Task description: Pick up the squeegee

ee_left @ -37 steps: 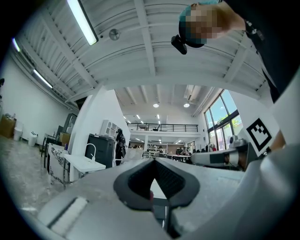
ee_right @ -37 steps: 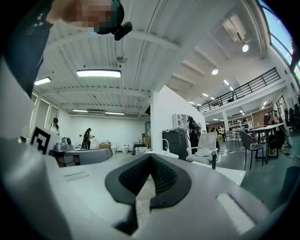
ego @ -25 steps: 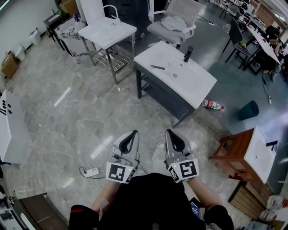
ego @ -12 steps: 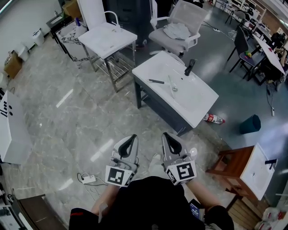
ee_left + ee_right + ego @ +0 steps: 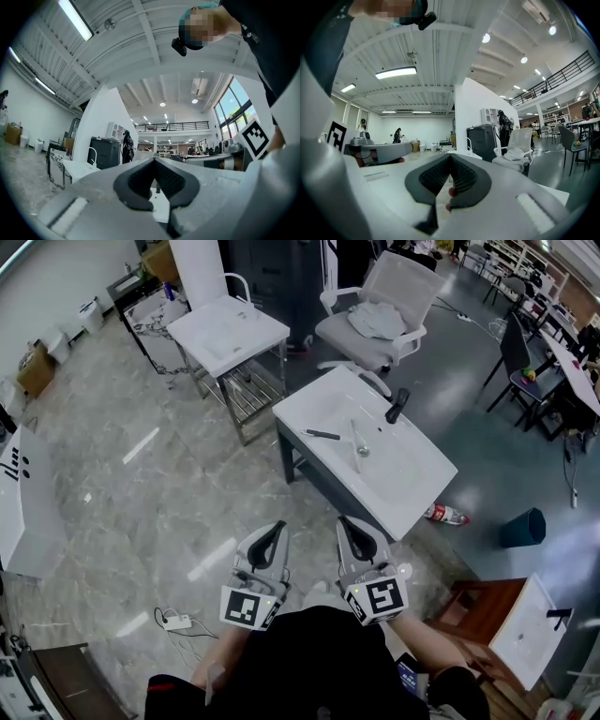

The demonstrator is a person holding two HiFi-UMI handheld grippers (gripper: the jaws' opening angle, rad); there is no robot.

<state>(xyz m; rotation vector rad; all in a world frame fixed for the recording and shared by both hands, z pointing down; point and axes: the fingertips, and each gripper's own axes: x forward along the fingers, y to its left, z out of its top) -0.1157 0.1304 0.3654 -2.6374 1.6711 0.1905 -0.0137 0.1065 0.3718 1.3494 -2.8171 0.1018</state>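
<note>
Farthest left, we see a white slab-topped counter [image 5: 23,512] cut by the frame edge. A brown cardboard box [image 5: 36,371] sits by the wall, and a white power strip [image 5: 173,622] lies on the glossy grey marble-look floor [image 5: 141,493]. Further in stands a white square counter on a bare metal frame [image 5: 228,329].

Close to our body, the left tongs [image 5: 275,529] are closed on nothing. Just beside them the right tongs [image 5: 347,523] are closed and empty too. Each carries a cube with a black-and-white square marker.

Well beyond them stands the white rectangular basin-top counter on a dark grey frame [image 5: 417,488]. What looks like the pale long-handled squeegee [image 5: 359,440] lies on it by the bowl, between a slim dark stick-like tool [image 5: 325,435] and the black tap [image 5: 397,405]. Behind is a white mesh office chair [image 5: 394,296].

To the right the floor turns blue-grey. On it are a clear plastic bottle with a red label [image 5: 448,515], its print too small to read, a dark teal bin [image 5: 522,527] and a brown wooden cabinet with a white basin top [image 5: 478,606].

Against a second ago, the basin-top counter sits lower in the head view and nearer the tongs. The wooden cabinet has slid toward the lower right corner, and the tongs are shut as before.
</note>
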